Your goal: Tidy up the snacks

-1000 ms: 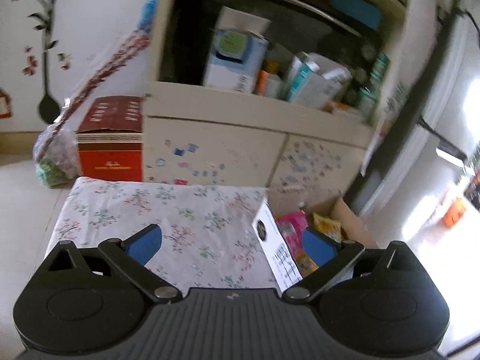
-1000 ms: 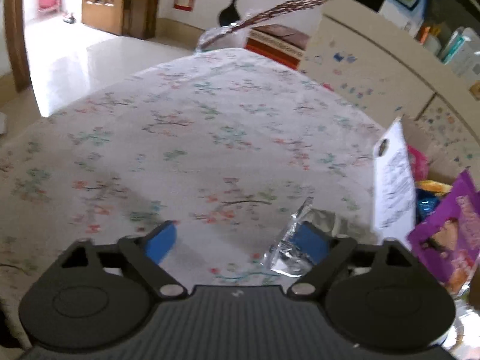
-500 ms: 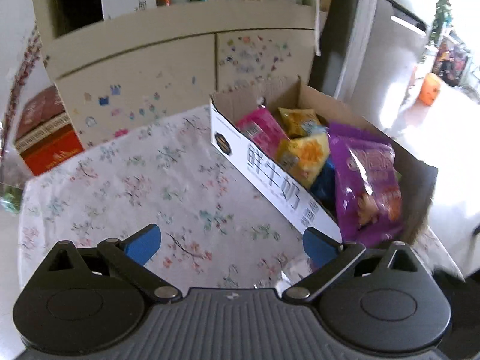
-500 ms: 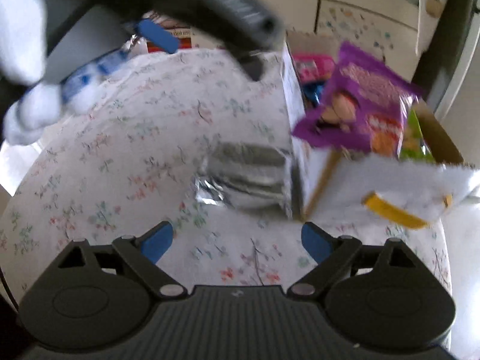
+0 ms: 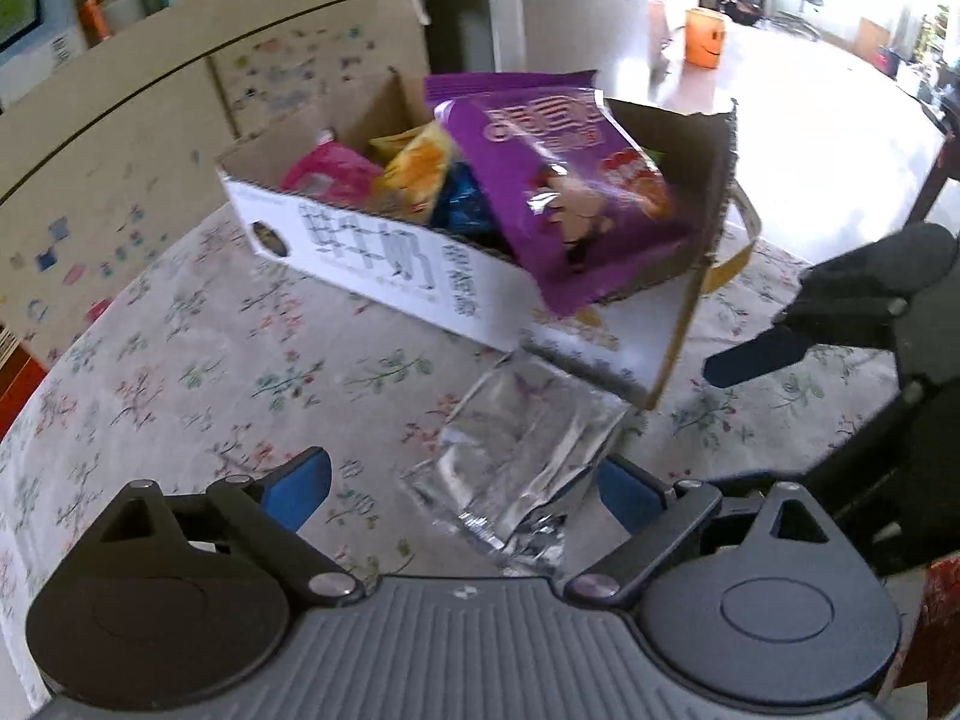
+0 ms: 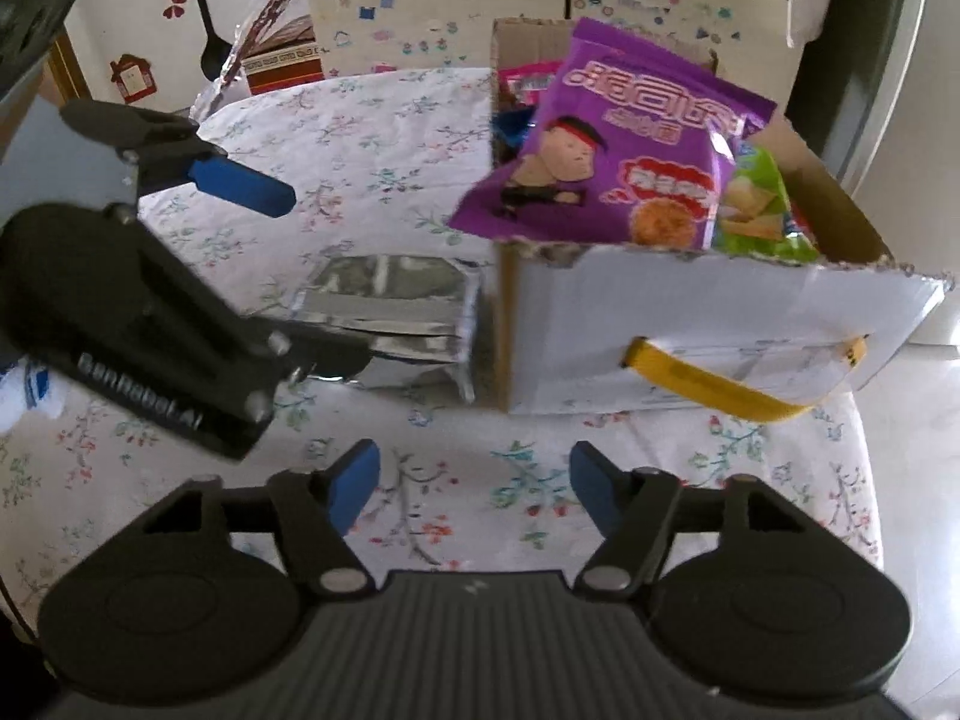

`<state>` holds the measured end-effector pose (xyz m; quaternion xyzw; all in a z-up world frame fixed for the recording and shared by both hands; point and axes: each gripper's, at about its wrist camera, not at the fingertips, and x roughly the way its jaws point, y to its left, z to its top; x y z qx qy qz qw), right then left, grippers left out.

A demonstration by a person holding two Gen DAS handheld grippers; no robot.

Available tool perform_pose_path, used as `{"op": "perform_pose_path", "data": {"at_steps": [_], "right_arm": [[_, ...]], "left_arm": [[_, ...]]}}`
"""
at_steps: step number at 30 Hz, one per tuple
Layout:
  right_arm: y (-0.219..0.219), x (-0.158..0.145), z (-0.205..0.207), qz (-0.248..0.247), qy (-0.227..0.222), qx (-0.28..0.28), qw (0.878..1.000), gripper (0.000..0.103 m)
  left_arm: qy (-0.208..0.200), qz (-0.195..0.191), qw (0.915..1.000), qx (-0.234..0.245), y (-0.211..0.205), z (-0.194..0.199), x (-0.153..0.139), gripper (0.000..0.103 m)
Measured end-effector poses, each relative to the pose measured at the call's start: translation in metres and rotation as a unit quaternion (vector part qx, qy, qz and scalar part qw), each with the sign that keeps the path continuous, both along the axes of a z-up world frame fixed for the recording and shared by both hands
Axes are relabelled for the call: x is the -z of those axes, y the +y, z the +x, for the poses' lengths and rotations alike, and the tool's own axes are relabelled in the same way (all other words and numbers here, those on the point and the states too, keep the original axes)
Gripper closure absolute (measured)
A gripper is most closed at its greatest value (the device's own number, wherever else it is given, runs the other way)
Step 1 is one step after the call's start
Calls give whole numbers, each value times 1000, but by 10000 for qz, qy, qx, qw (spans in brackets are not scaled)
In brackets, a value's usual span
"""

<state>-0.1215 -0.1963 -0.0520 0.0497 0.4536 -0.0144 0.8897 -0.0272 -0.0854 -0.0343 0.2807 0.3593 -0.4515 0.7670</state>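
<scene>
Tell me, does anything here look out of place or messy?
Yes. A silver foil packet lies loose on the tablecloth beside the cardboard box, while other snacks sit inside. The purple bag sticks out over the box's torn rim.

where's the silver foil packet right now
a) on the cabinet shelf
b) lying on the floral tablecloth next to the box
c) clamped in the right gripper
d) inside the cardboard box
b: the silver foil packet lies flat on the floral tablecloth just outside the cardboard box, between the closing jaws of the left gripper; the right gripper has only cloth between its fingers.
</scene>
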Motion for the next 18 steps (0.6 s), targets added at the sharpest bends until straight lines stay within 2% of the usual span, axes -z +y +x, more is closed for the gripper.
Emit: {"op": "perform_pose_path", "data": {"at_steps": [3,5,6,8,10,18], "right_arm": [[-2,3,2,-56,9,45,10000,42],[-1,4,5,-163,-15,-5,9999,45],[0,5,6,-182,-28,-40,9998,45],[2,5,6,-240,-42,-105,9996,45],[5,6,6,-358,-81,-200,9991,46],[4,4,7,-280,-86,-226,9993,46]], "left_arm": [[-51,10,10000,37,-6,0,3,9],[31,-52,9999,101,-9,2,5,14],[110,-87,9998,170,-9,2,6,21],[150,-93,9994,292,-12,0,10,25],[209,-48,9990,393,-15,0,15,33],[201,-220,9991,297,-9,-2,15,38]]}}
